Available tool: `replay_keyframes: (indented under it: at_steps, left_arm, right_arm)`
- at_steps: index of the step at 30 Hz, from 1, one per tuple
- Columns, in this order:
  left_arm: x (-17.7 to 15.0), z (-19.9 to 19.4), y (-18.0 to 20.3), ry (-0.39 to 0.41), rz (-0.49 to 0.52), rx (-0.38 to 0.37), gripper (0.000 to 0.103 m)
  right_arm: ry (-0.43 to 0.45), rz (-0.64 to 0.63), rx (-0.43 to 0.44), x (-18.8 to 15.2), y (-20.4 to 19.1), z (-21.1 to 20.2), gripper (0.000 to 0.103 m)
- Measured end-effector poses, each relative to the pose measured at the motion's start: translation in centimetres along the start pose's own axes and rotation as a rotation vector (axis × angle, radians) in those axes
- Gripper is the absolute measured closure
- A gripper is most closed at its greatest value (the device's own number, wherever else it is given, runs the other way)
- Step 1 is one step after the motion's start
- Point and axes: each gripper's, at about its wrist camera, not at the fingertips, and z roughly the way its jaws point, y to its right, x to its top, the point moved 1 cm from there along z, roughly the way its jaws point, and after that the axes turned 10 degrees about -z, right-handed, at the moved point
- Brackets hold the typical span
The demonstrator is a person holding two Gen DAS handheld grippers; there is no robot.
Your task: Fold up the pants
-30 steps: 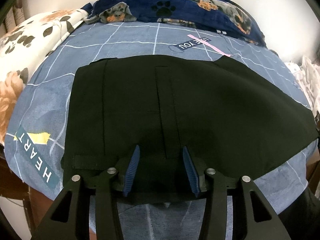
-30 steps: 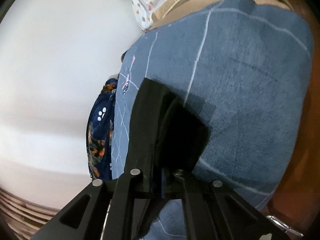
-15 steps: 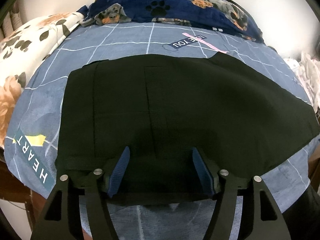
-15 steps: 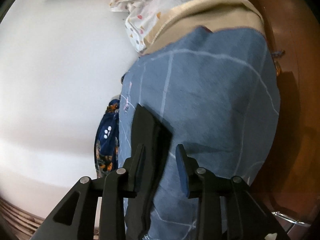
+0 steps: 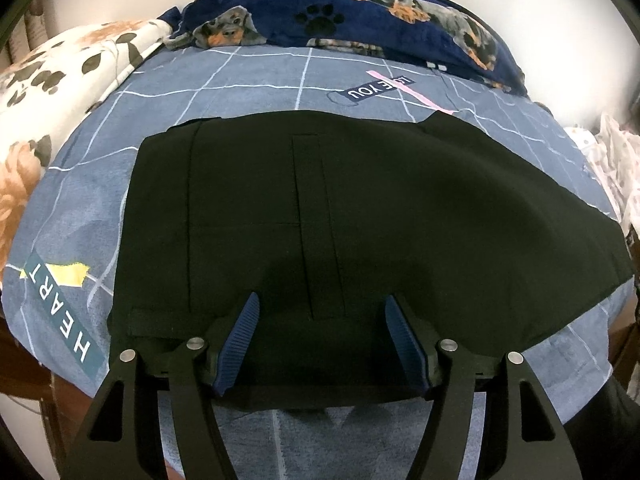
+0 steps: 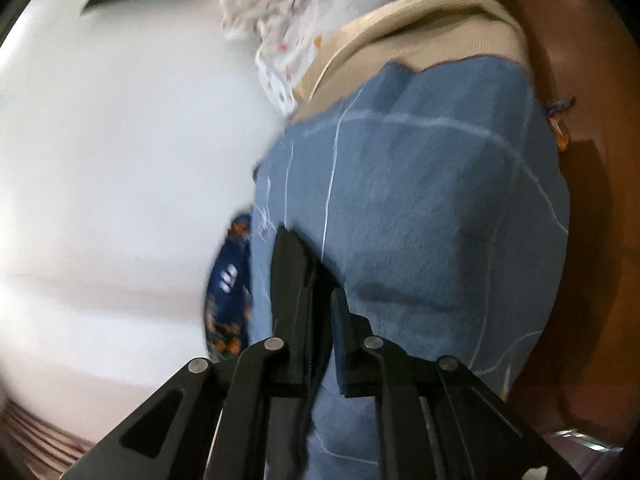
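Note:
The black pants (image 5: 340, 216) lie flat, folded, on a blue grid-pattern bedsheet (image 5: 256, 92). In the left wrist view my left gripper (image 5: 320, 308) hovers over the near waistband edge, fingers wide open with blue ribbed pads (image 5: 240, 332) on either side, holding nothing. In the right wrist view, which is tilted sideways and blurred, my right gripper (image 6: 322, 292) is partly open at the pants' end edge (image 6: 288, 268); the black fabric lies beside the left finger and I cannot see it pinched.
A navy dog-print blanket (image 5: 360, 12) lies at the far end of the bed. A white floral quilt (image 5: 48, 92) is at the left. White dotted cloth (image 6: 304, 20) and a tan mattress edge (image 6: 420, 28) lie past the pants. Wooden floor (image 6: 592, 240) lies at the right.
My left gripper opened wider and let the waistband rest. My right gripper opened off the pant end, which dropped flat, then narrowed a little while the view swung.

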Motion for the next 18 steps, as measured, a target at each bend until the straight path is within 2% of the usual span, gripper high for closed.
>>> replay_keyframes:
  at_steps: [5,8,15,18]
  left_arm:
    - [0.0,0.0,0.1,0.000,0.001,0.003,0.036]
    - [-0.1,0.0,0.2,-0.001,-0.003,0.000,0.036]
    - [0.0,0.0,0.0,-0.001,-0.010,-0.006,0.036]
    - [0.0,0.0,-0.1,-0.002,-0.011,-0.006,0.036]
  right_arm:
    - [-0.042,-0.126,-0.108,0.3,-1.5,0.7,0.092]
    - [-0.101,-0.239,-0.207,0.3,-3.2,2.5,0.092]
    - [-0.123,-0.261,-0.229,1.0,-4.6,3.5,0.091]
    - [-0.136,-0.334,-0.254,0.7,-6.3,4.2,0.091]
